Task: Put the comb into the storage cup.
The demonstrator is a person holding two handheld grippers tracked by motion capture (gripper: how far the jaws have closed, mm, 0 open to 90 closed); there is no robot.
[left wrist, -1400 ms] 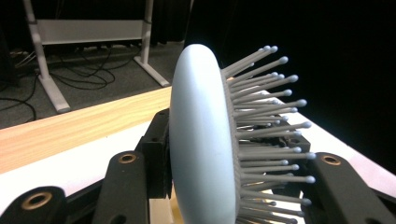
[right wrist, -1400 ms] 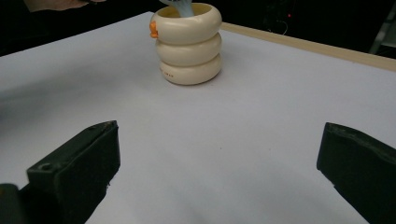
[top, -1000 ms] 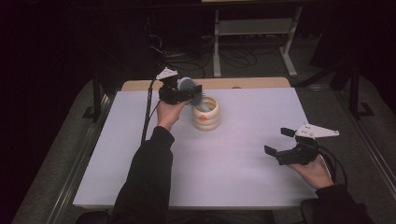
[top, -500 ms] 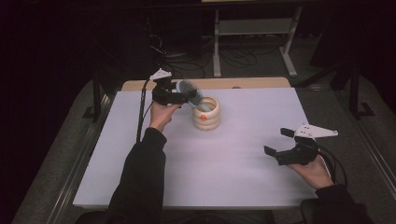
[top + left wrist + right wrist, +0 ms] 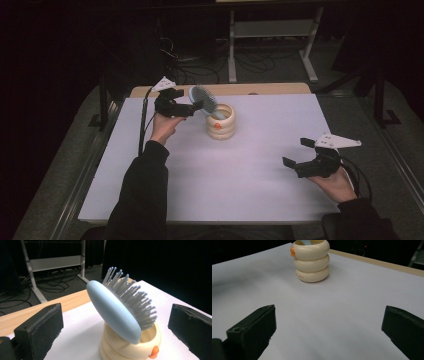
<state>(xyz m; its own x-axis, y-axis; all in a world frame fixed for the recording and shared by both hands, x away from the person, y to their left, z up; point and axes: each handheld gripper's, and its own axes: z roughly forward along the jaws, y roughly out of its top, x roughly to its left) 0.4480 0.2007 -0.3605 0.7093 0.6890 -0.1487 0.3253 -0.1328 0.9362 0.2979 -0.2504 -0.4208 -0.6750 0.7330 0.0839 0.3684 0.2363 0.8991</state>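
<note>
- Standing handle-down in a cream ribbed cup (image 5: 221, 122), a pale blue hairbrush (image 5: 204, 98) leans toward the left gripper (image 5: 192, 106), its oval head tilted out over the cup's rim and its bristles facing up and away from that gripper.
- Seen in the left gripper view, the brush head (image 5: 117, 308) sits between the two black pads with clear space on either side; neither pad touches it.
- That gripper's jaws have just been opening and now stand wide apart, holding nothing, with the brush resting freely in the cup (image 5: 130, 345).
- The cup has a small orange knob (image 5: 217, 126) on its side and sits toward the far middle of the white table (image 5: 240, 180).
- The right gripper (image 5: 295, 165) is well apart from the cup, near the table's right edge, jaws wide and empty.
- In the right gripper view, the cup (image 5: 312, 262) stands far ahead across bare tabletop.
</note>
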